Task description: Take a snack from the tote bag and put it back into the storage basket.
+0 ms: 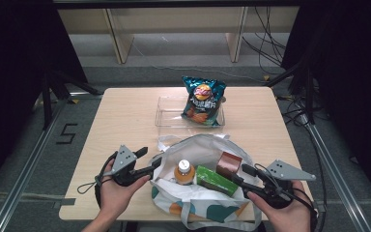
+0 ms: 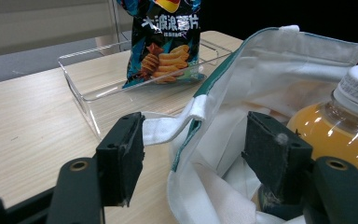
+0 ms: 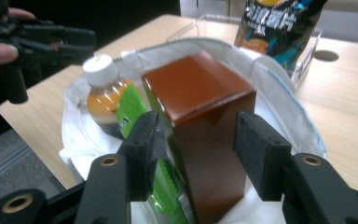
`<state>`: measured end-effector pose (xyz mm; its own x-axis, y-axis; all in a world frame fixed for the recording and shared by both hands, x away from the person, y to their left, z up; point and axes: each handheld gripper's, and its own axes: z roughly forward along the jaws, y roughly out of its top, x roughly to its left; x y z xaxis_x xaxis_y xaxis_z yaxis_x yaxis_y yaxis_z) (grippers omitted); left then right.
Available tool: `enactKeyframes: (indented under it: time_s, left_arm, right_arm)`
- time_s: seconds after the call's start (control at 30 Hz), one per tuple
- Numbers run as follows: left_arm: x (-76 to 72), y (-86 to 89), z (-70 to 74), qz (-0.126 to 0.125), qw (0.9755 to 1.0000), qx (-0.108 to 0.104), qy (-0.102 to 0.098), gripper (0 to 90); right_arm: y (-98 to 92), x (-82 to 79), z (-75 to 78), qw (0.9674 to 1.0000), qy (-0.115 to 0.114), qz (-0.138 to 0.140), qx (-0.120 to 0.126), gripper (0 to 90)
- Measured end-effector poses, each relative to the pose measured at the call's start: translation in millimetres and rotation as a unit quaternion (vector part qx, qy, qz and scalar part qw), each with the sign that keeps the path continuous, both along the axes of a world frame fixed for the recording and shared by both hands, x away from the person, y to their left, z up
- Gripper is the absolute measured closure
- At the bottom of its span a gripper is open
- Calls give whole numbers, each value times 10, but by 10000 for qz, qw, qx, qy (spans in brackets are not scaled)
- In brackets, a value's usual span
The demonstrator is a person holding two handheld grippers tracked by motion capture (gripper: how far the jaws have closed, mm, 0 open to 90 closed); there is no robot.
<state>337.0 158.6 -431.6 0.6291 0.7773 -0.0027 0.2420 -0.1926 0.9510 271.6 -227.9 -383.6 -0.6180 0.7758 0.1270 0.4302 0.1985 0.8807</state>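
High view: a white tote bag [image 1: 200,193] sits at the table's near edge, holding a brown carton [image 1: 228,164], a green carton [image 1: 216,180] and an orange juice bottle [image 1: 184,172]. Beyond lies a clear tray [image 1: 166,112] with a chip bag [image 1: 203,100].

Left gripper view: the left gripper [image 2: 193,151] stands spread astride the bag's soft, floppy rim.

Right gripper view: the right gripper [image 3: 196,147] brackets the brown carton, jaws not visibly pressing. The carton looks stiff, glossy, likely slippery; grip its flat sides. The green carton crowds one jaw.

My jaw pads black. Box [image 3: 205,135] glossy brown; carton [image 1: 216,180] green; bottle [image 1: 184,172] orange, white cap; tote [image 1: 207,205] white with teal, orange patches; chip bag [image 1: 203,101] teal.
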Motion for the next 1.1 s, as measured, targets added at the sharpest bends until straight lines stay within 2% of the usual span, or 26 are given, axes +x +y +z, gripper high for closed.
enactKeyframes:
  time_s: [0.03, 0.07, 0.13, 0.17, 0.2, 0.23, 0.27, 0.33, 0.37, 0.4, 0.43, 0.47, 0.5, 0.53, 0.57, 0.6, 0.63, 0.67, 0.73, 0.87, 0.9, 0.97, 1.0, 1.03, 1.1]
  left_arm:
    - [0, 0, 0, -5, 10000, -6, 1, 371]
    - [-6, -7, -7, 2, 9999, -98, 47, 371]
    - [-6, -2, -5, 6, 9999, -91, 43, 371]
    - [-5, 1, -5, 7, 10000, -82, 44, 371]
    - [-3, 4, -5, 4, 10000, -69, 42, 371]
    - [1, 9, 0, 8, 10000, 4, 10, 371]
    - [3, 7, -1, 5, 10000, -2, 13, 371]
    - [1, 1, -2, 2, 10000, -4, 14, 371]
    - [-2, -1, -1, -3, 10000, -2, 14, 371]
    - [-3, -2, 0, -2, 10000, -3, 15, 371]
    - [-3, -1, 0, -2, 10000, -1, 14, 370]
    - [-2, 0, -2, 0, 10000, -5, 17, 370]
    - [0, 0, -4, 3, 10000, -10, 20, 370]
    - [2, 2, -5, 0, 10000, 7, 17, 370]
    - [1, 0, -7, 11, 10000, -12, 33, 370]
    - [1, -3, -9, 13, 10000, -23, 45, 370]
    - [1, -4, -9, 10, 10000, -22, 49, 370]
    - [0, -7, -10, 8, 10000, -29, 56, 370]
    - [6, -4, -8, -16, 10000, 11, 15, 370]
    - [-3, -9, -9, 4, 10000, -22, 51, 370]
    - [3, -2, -8, -17, 10000, 23, 20, 370]
    - [2, -6, -13, 0, 10000, -9, 55, 370]
    - [3, -15, -21, -6, 9999, -91, 79, 370]
    - [3, -12, -19, -21, 10000, -63, 68, 370]
    - [3, -15, -21, -15, 9999, -79, 77, 370]
  right_arm:
    - [-12, 3, -4, 9999, 60, 9, -123, 466]
    - [8, 18, -30, 10000, 84, -27, -25, 446]
    - [-6, 42, -54, 9998, 111, 12, -153, 401]
    - [0, 50, -62, 9998, 169, -21, -103, 384]
    - [-6, 69, -70, 9998, 44, 12, -186, 368]
    - [3, 81, -74, 9998, 82, 78, -173, 350]
    - [21, 73, -76, 9998, 203, 52, -40, 346]
    - [-1, 123, -80, 9995, -35, 160, -288, 323]
    - [2, 112, -71, 9995, 128, 92, -290, 316]
    - [15, 129, -77, 9997, 147, 70, -172, 316]
    - [1, 153, -82, 9996, 72, 172, -208, 316]
    - [10, 162, -78, 9996, 153, 156, -197, 316]
    - [14, 186, -90, 9997, 46, 185, -136, 316]
    - [1, 188, -78, 9993, 134, 243, -241, 316]
    - [3, 201, -77, 9993, 139, 253, -234, 316]
    - [3, 220, -83, 9993, 24, 274, -247, 316]
    - [15, 220, -77, 9994, 89, 293, -182, 315]
    - [0, 236, -69, 9990, 12, 330, -287, 314]
    - [21, 252, -75, 9991, 27, 377, -178, 310]
    - [11, 295, -72, 9987, -21, 457, -218, 301]
    - [25, 280, -73, 9990, 101, 409, -121, 301]
    - [27, 291, -79, 9990, 63, 432, -133, 303]
    - [12, 313, -80, 9986, -37, 481, -196, 304]
    - [17, 307, -79, 9988, 0, 468, -168, 308]
    - [8, 319, -76, 9982, -108, 543, -241, 318]
